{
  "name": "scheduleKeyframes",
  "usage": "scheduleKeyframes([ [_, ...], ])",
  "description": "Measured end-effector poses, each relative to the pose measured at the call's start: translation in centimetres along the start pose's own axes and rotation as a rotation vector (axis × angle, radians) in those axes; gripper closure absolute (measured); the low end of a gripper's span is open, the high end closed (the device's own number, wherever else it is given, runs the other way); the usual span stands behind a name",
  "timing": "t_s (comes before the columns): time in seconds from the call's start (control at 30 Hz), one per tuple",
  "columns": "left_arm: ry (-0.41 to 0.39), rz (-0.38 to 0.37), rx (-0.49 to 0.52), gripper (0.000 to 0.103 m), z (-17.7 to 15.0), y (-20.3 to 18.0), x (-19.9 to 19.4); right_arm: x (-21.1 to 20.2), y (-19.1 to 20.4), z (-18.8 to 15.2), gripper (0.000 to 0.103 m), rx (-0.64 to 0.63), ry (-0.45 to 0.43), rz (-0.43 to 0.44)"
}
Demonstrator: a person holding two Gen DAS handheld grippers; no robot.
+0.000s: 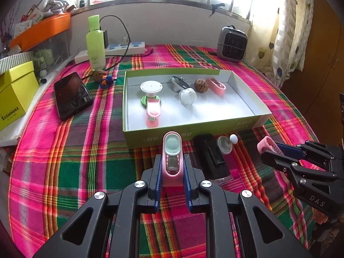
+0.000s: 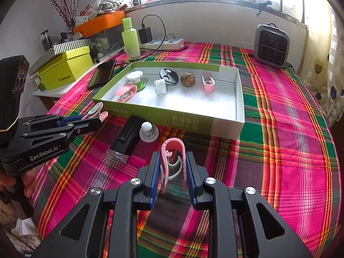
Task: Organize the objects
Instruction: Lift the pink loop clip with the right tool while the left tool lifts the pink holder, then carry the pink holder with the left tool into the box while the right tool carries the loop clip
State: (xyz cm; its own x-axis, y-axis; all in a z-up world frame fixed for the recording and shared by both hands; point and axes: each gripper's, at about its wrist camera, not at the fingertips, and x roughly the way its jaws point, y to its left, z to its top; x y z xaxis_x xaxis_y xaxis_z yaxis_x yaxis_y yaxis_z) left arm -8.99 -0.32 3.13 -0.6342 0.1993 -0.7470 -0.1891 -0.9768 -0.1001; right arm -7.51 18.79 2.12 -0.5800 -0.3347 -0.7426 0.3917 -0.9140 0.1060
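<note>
My left gripper (image 1: 172,167) is shut on a pink clip with a pale green pad (image 1: 172,157), held above the plaid cloth just in front of the green box (image 1: 193,129). It also shows in the right wrist view (image 2: 94,116). My right gripper (image 2: 173,167) is shut on a pink clip with a green hook (image 2: 174,161), also in front of the box (image 2: 228,124); it shows in the left wrist view (image 1: 279,150). The box holds a pink clip (image 1: 153,112), a white-topped green spool (image 1: 151,90), a white jar (image 1: 187,96), a walnut (image 1: 201,85) and another pink clip (image 1: 216,86).
A black device (image 1: 211,157) and a white knob (image 1: 225,143) lie on the cloth before the box. A phone (image 1: 72,95), green bottle (image 1: 95,43), power strip (image 1: 126,48), yellow box (image 1: 15,94) and small heater (image 1: 232,44) stand around it.
</note>
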Motion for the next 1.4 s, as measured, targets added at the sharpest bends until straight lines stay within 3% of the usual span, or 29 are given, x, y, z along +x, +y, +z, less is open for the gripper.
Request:
scheduleKeyframes([
  [0.8, -0.038, -0.019, -0.016, 0.087, 2.8, -0.9, -0.4, -0.2, 0.0, 3.6, 0.079, 0.031, -0.041, 0.018],
  [1.4, -0.015, -0.010, -0.040, 0.087, 5.3, -0.2, 2.7, 3.3, -0.8, 7.5, 0.079, 0.039, -0.019, 0.019],
])
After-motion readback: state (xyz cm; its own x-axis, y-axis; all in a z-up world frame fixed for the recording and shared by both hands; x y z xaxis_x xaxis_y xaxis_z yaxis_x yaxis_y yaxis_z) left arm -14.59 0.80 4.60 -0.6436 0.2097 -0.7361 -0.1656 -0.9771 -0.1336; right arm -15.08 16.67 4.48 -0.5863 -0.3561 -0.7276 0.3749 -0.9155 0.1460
